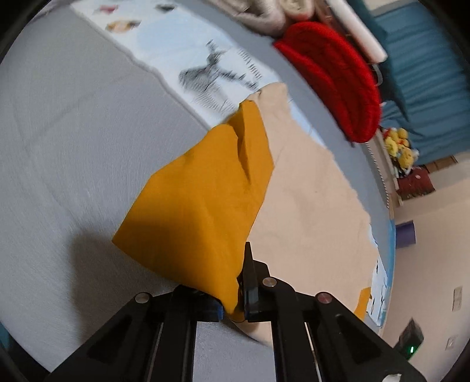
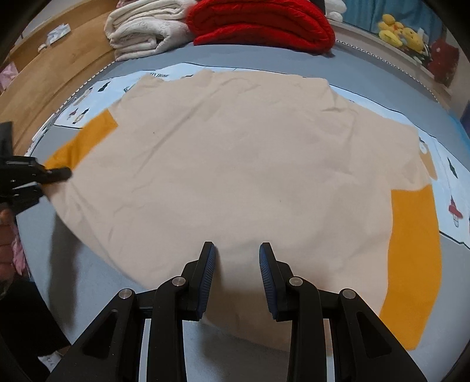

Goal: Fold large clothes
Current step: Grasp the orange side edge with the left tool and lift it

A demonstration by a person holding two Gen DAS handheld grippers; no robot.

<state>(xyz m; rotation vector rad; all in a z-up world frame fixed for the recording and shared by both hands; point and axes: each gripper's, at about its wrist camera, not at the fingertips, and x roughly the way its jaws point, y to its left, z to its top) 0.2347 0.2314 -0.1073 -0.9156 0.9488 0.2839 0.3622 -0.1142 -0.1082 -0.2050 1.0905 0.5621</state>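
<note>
Left wrist view: left gripper (image 1: 239,296), black hard-plastic linkage with silver pivot pins and blue ribbed pads, jaws pressed together on the mustard-yellow sleeve (image 1: 202,205) of a large shirt; the sleeve is soft matte knit, raised off the surface in a creased, tent-like fold. The beige body of the shirt (image 1: 311,199) lies flat to the right, lightly wrinkled, touching the sleeve along its seam. Beneath it, a grey bed sheet (image 1: 67,141), finely woven, and a pale blue printed cloth (image 1: 182,50) with blurred dark figures. Far right: a red knitted item (image 1: 340,79), thick, ribbed and rounded, and yellow plush toys (image 1: 401,145) on a ledge. Right wrist view: right gripper (image 2: 237,258), same black build with blue ridged pads, jaws spread apart with nothing pinched, poised over the near hem of the shirt (image 2: 241,164), which is spread flat and broad across the bed, centre of the scene. A second mustard-yellow sleeve (image 2: 414,258) lies flat at near right. At far left the left gripper (image 2: 58,173) clamps the other sleeve's tip. Far edge: folded cream fleece blankets (image 2: 141,26), plush and layered, beside the red knit (image 2: 261,23); a wooden panel (image 2: 58,73) at far left.
</note>
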